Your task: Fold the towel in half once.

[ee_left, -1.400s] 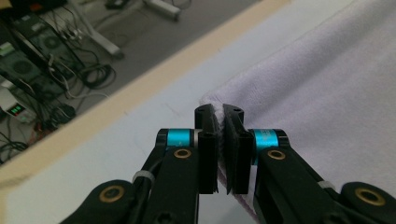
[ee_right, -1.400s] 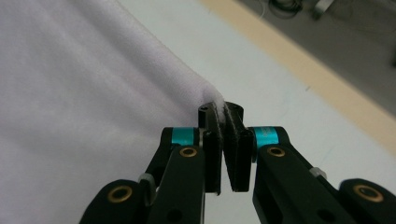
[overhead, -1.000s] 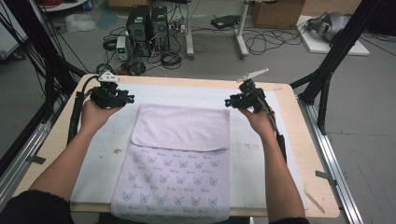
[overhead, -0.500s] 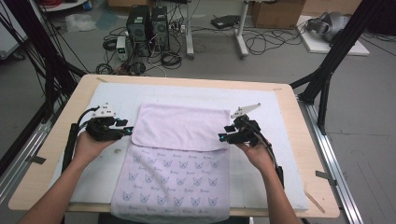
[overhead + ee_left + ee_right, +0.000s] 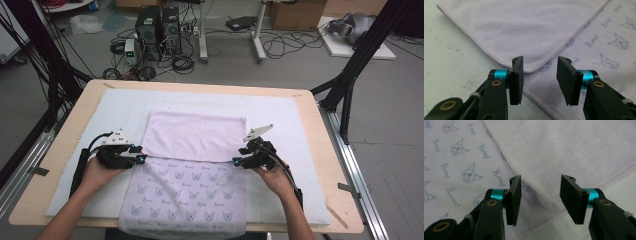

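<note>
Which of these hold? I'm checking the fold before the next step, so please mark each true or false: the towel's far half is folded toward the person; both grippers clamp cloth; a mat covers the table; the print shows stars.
1. The lilac printed terry towel has its far half folded toward the person: true.
2. The left gripper and right gripper clamp cloth: false; both are open, folded corners lying beyond the jaws.
3. A white mat covers the wooden table: true.
4. Stars are printed: false, cat-like faces.
</note>
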